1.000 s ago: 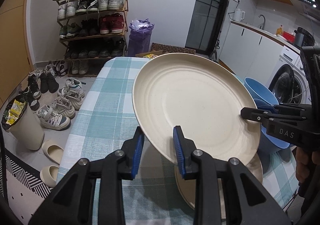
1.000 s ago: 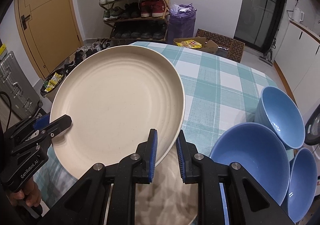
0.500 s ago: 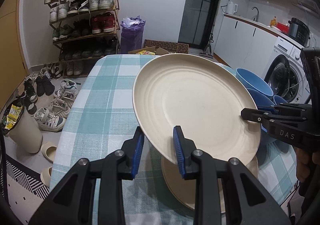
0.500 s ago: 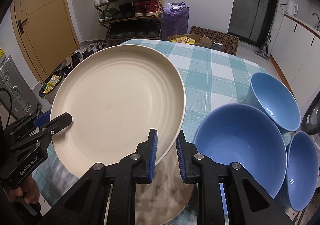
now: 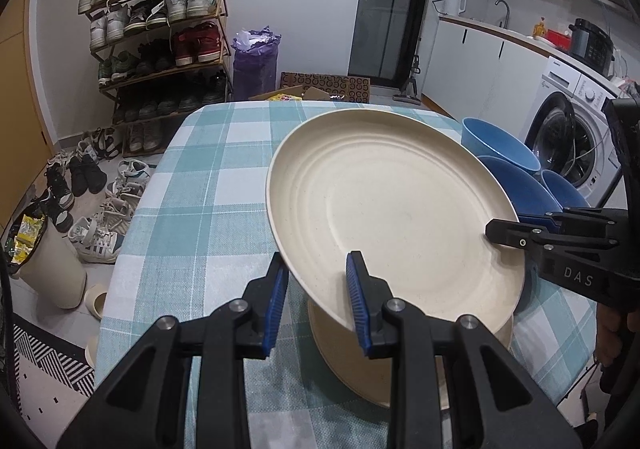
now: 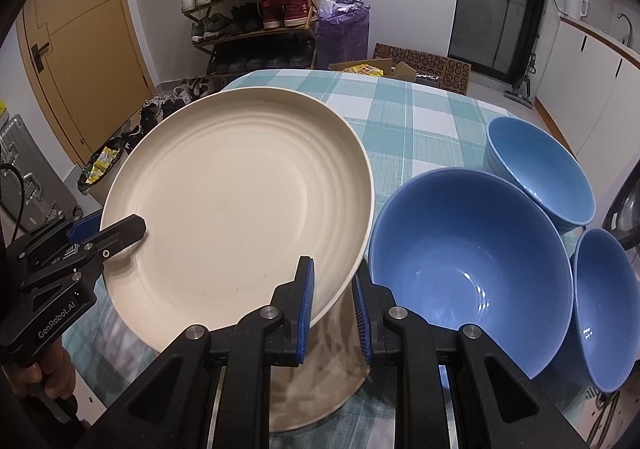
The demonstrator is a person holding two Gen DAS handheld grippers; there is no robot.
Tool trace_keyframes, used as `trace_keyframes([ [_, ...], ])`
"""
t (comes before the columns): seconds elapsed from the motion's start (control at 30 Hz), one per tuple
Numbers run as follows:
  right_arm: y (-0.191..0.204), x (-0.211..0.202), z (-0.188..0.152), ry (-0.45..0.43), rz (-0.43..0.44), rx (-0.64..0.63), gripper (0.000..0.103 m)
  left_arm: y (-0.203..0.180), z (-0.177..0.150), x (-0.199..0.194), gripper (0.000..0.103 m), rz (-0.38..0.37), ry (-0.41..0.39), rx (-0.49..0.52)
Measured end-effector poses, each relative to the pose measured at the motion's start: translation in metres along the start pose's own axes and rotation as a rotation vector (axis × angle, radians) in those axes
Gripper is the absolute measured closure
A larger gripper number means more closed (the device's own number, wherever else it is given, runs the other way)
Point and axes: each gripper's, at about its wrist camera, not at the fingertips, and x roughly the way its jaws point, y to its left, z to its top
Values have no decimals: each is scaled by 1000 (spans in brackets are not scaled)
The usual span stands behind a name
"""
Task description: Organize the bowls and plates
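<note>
Cream plate (image 5: 396, 217) held tilted above checked tablecloth (image 5: 208, 201), gripped at opposite rims. Left gripper (image 5: 317, 299) clamped on near rim; right gripper (image 6: 333, 303) clamped on other rim. Second cream plate (image 5: 404, 377) lies flat on cloth directly beneath. Three blue bowls (image 6: 468, 245) stand just beside, right of plates.

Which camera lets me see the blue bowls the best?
The right wrist view: all three blue bowls show their open insides beside the cream plate. The left wrist view shows only their rims behind the plate.
</note>
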Motion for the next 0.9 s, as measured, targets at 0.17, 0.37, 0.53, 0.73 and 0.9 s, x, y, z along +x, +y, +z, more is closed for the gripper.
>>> trace_keyframes([
  [0.17,0,1,-7,8,0,4,84,-1,-5,1,75,1,16,9],
  [0.37,1,4,-13,15,5,7,84,-4,-14,1,75,7,29,23],
  [0.53,3,6,-20,26,5,7,84,-6,-20,2,75,13,39,32],
  [0.73,2,9,-30,38,14,10,84,-8,-26,1,75,15,47,37],
  [0.9,1,5,-35,34,10,11,84,-12,-28,3,75,23,56,49],
])
